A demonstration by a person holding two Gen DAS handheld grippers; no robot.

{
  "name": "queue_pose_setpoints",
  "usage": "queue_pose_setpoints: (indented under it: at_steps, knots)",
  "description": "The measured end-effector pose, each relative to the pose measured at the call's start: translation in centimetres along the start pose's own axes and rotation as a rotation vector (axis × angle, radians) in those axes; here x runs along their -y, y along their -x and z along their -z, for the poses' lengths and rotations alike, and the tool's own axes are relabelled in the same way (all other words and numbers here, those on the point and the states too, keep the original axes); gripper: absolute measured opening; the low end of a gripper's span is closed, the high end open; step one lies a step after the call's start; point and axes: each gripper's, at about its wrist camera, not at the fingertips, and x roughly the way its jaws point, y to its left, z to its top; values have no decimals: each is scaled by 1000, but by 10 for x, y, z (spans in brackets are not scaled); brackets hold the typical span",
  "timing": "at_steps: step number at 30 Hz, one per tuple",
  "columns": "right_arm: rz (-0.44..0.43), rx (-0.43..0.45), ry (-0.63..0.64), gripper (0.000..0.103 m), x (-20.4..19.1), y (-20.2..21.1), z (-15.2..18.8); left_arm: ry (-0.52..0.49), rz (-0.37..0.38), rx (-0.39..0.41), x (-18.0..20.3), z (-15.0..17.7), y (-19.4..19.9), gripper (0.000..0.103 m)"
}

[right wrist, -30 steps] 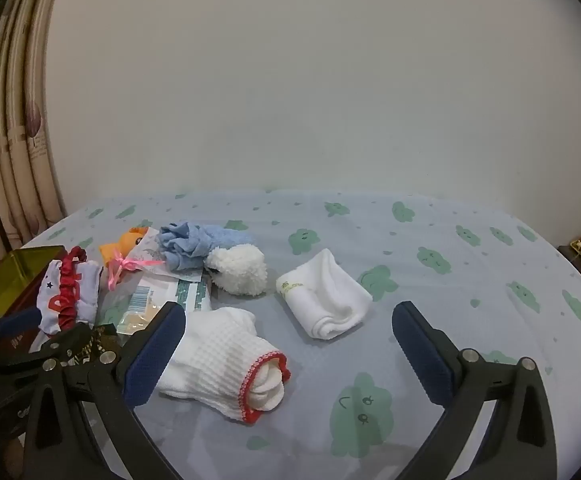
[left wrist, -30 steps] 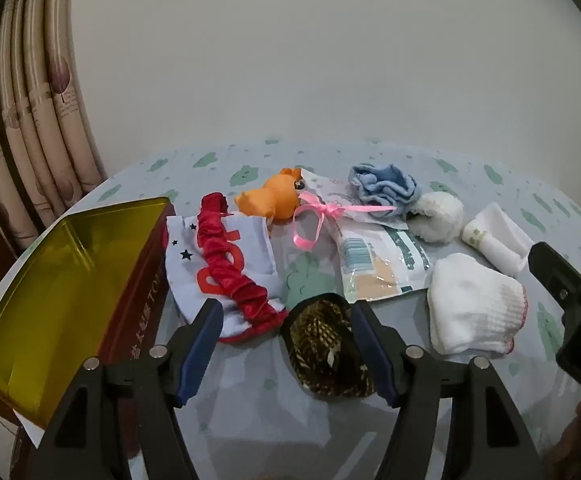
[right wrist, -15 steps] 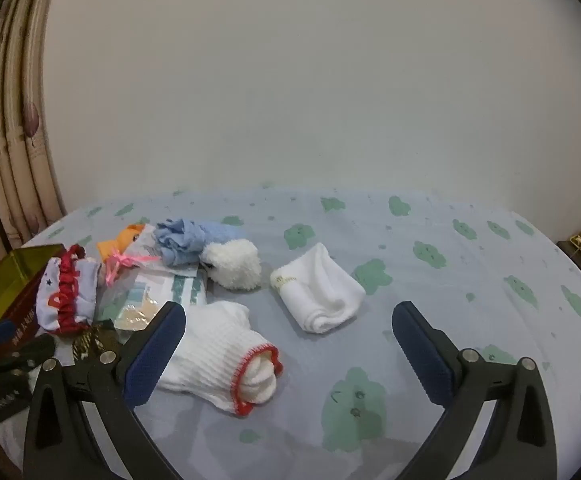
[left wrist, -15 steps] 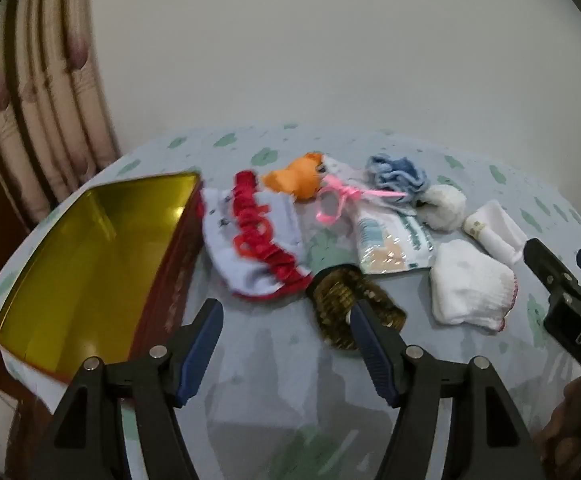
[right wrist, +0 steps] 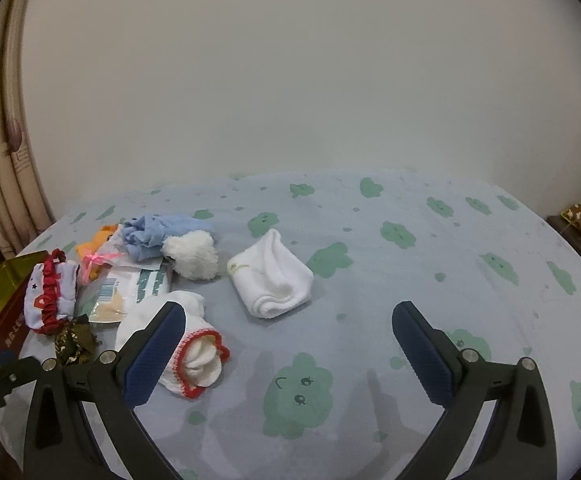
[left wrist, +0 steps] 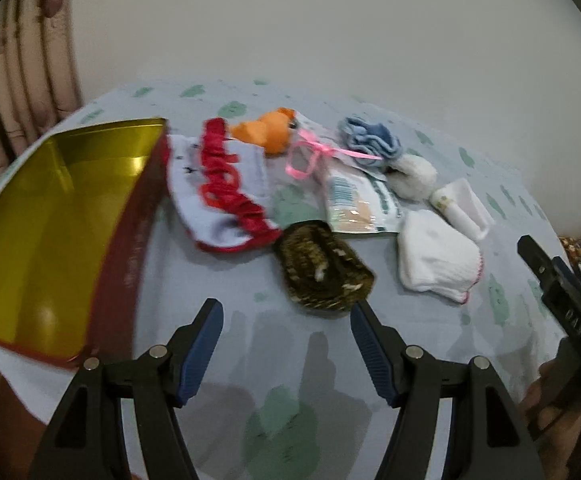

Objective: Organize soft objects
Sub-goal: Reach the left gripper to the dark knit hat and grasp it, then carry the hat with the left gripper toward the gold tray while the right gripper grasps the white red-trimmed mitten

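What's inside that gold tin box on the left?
The gold tin looks empty: only its shiny yellow floor and walls show, with none of the soft things in it. Its nearest inner wall faces away from the camera, so that strip stays unseen.

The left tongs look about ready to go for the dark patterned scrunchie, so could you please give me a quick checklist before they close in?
1. Left tongs open and holding nothing: ok.
2. Dark patterned scrunchie ahead of the tongs, lying between the lines of the two fingers: ok.
3. Scrunchie clear of neighbours: not ok; its far edge meets the plastic packet and lies close to the red-trimmed cloth.
4. Gold tin open, nothing seen inside: ok.
5. Right tongs open and out of the path: ok.
6. Sharp view: not ok, the left wrist image is motion-blurred.
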Motion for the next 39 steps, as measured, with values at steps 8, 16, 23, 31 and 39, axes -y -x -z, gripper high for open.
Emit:
queue_pose_setpoints:
  at_steps: [8, 16, 23, 31, 39]
  knots:
    - [-14, -10, -17, 103, 1, -3, -1, 60, 37, -50, 14, -28, -27, 68]
    - [-23, -12, -7, 103, -1, -4, 0, 120, 83, -107, 18, -32, -53, 68]
    - [-27, -31, -33, 103, 2, -8, 0, 153, 88, -86, 8, -27, -59, 38]
    - [-32, -42, -35, 103, 0, -9, 1, 121, 68, -46, 11, -23, -35, 10]
    - [-38, -38, -35, 103, 4, -11, 3, 117, 77, 19, 5, -15, 8, 10]
